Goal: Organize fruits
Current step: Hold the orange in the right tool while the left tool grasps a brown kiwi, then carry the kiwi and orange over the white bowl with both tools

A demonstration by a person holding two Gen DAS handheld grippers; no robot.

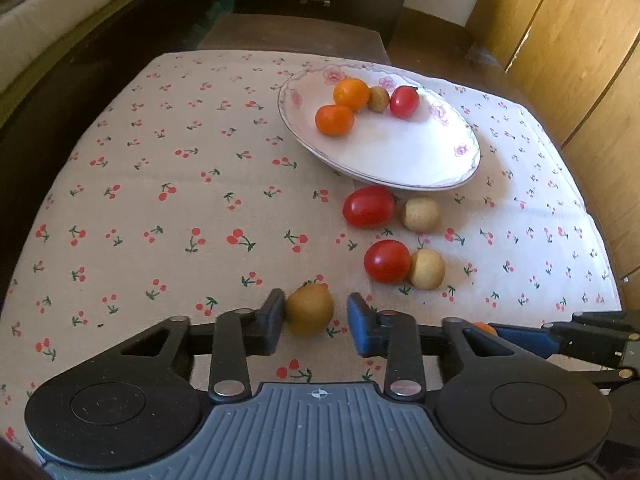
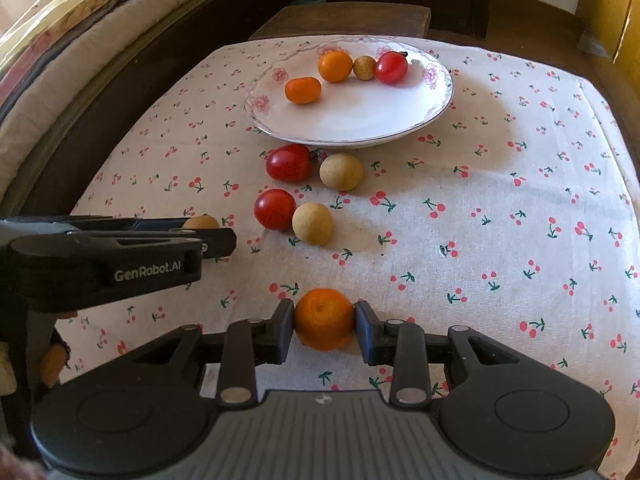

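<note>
Two grippers at lower frame: right gripper clamps an orange; left gripper spread apart, one pad touching a longan; plate upper centre.

Left gripper hides most of tan fruit; orange fruit barely visible behind linkage.
</note>
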